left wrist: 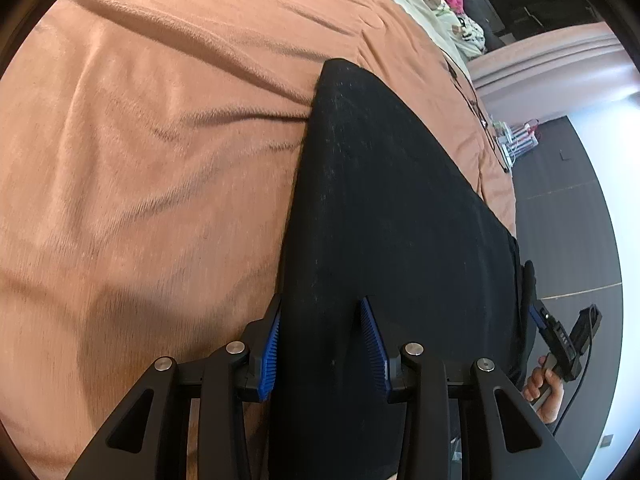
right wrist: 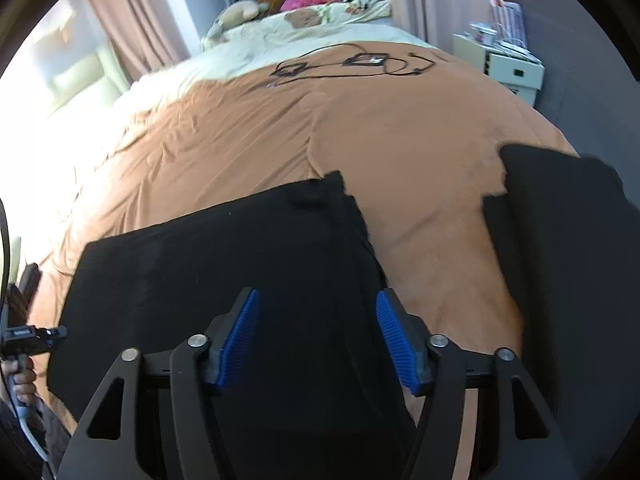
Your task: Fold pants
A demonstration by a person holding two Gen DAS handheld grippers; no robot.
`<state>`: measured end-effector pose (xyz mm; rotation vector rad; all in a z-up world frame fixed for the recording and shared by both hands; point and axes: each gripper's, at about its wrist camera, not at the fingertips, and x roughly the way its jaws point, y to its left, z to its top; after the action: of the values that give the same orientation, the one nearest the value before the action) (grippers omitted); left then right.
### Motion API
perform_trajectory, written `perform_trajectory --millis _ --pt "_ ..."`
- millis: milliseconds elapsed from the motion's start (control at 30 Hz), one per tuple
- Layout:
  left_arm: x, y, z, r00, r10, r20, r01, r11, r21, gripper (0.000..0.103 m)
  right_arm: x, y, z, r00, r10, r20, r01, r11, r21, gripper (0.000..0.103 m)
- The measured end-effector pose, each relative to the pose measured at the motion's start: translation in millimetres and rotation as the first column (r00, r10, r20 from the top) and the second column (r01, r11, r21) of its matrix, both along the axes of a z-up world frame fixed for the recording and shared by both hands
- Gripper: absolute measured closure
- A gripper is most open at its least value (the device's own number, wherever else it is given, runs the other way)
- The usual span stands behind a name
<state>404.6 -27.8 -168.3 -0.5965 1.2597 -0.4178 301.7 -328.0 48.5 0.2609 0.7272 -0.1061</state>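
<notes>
Black pants [left wrist: 380,208] lie flat on an orange-brown blanket [left wrist: 160,140] on a bed. My left gripper [left wrist: 322,312] is open, its blue pads on either side of the near part of the pants' left edge, close above the cloth. In the right wrist view the pants [right wrist: 224,264] show as a folded black slab. My right gripper [right wrist: 316,304] is open above its near right part. A second black cloth piece [right wrist: 560,232] lies at the right edge of the bed. The right gripper also shows in the left wrist view [left wrist: 536,312], at the pants' right side.
Black cables [right wrist: 352,64] lie on the blanket [right wrist: 420,140] at the far end. Pale bedding and pink items [right wrist: 312,0] sit beyond. A white bedside unit [right wrist: 504,64] stands right of the bed. Dark floor [left wrist: 568,220] runs along the bed's right edge.
</notes>
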Motion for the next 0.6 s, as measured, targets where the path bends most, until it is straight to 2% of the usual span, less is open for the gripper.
perform_trajectory --millis 233,333,600 --pt "-7.4 1.7 1.7 1.0 -0.017 0.002 0.017 1.0 0.002 0.063 -42.2 -23.9 -31.7 0.998 -0.049 -0.027 0.051 0.995 0.081 0.043" --pt "-7.8 3.1 -0.6 1.0 -0.028 -0.005 0.028 1.0 -0.002 0.063 -52.2 -31.0 -42.9 0.998 -0.054 -0.042 0.059 0.99 0.126 0.039" --pt "2.5 -1.5 -8.4 0.999 -0.036 -0.017 0.035 0.999 -0.022 0.063 -56.1 -33.6 -65.2 0.994 -0.065 -0.083 0.081 0.975 0.206 0.037"
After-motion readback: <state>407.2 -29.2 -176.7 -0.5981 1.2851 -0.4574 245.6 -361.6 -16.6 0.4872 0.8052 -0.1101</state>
